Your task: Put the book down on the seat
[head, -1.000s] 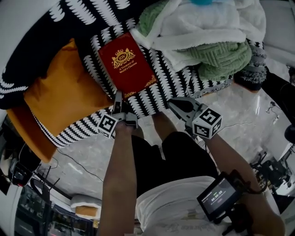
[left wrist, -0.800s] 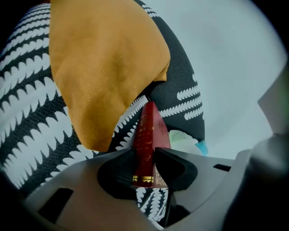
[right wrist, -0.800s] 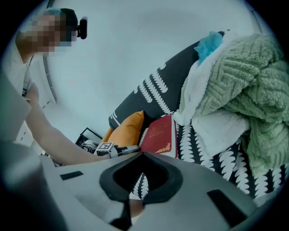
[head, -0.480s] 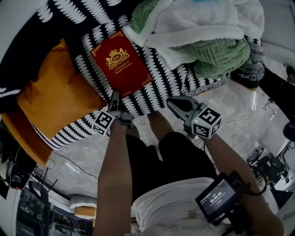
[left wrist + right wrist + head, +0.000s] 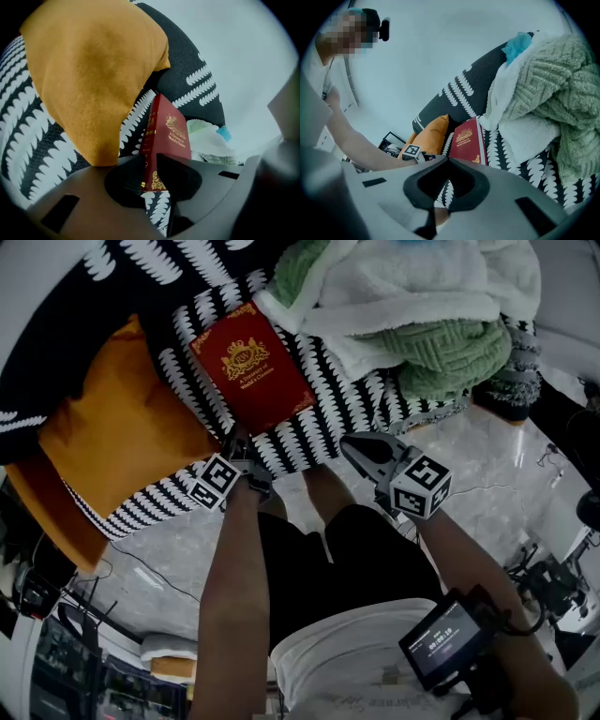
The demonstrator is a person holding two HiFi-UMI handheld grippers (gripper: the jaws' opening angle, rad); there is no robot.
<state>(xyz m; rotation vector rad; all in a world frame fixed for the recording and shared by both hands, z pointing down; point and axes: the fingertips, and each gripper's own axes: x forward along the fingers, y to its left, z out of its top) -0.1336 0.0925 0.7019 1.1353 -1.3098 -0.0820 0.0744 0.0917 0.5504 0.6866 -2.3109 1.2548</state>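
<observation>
We read this as the gripping step, not the release. The book (image 5: 251,367) already lies flat on the patterned seat (image 5: 323,423), cover up. It sits just right of the orange cushion (image 5: 112,437) and near left of the green blanket (image 5: 450,348). The left gripper (image 5: 234,435) is at the book's near edge and its jaws are closing on it. In the left gripper view the spine corner sits between them with no gap that we can make out. The right gripper (image 5: 352,444) hangs off the seat's near edge, well apart from the book, with its fingers pressed together on nothing.

Since the book rests on the seat already, we judge that any next move starts from this hold. If the book is to be shifted, it calls for a firm pinch and a low, level carry. The grip is only on one corner, so the far end may sag or swing. If it is to stay here, the jaws only need to let go and draw back toward us.

The red cover bears a gold crest and gold lettering that reads "A Treasury of World's Classics". The spine print is too small to read. The screen (image 5: 441,641) at the right wrist shows digits we cannot make out.
</observation>
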